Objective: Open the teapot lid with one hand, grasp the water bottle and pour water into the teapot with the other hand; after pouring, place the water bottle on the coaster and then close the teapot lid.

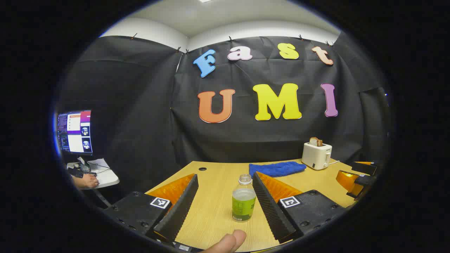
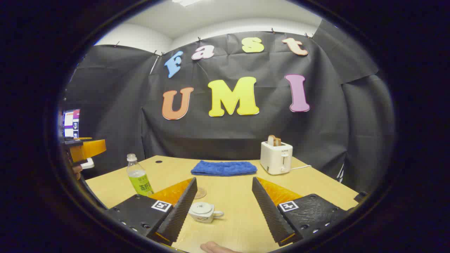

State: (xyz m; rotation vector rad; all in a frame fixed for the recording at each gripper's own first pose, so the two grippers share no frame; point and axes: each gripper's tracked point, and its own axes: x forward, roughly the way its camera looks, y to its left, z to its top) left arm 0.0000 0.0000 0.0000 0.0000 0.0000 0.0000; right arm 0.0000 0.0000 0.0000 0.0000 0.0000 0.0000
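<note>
An uncapped clear water bottle point(image 1: 243, 200) with a green label stands upright on the wooden table point(image 1: 214, 218). It sits between the spread fingers of my left gripper point(image 1: 225, 176), close to the right-hand finger; the jaws are open and not pressing it. In the right gripper view the same bottle point(image 2: 139, 175) stands at the left. A small white teapot point(image 2: 202, 212), lid on, rests low between the fingers of my open right gripper point(image 2: 224, 179), near the left-hand finger. A round coaster point(image 2: 200, 193) lies just behind the teapot.
A blue cloth point(image 2: 224, 168) and a white toaster point(image 2: 276, 158) with bread stand at the table's back. A monitor point(image 1: 75, 131) and a person's hand point(image 1: 85, 181) are off to the left. The right gripper point(image 1: 355, 179) appears at the right edge.
</note>
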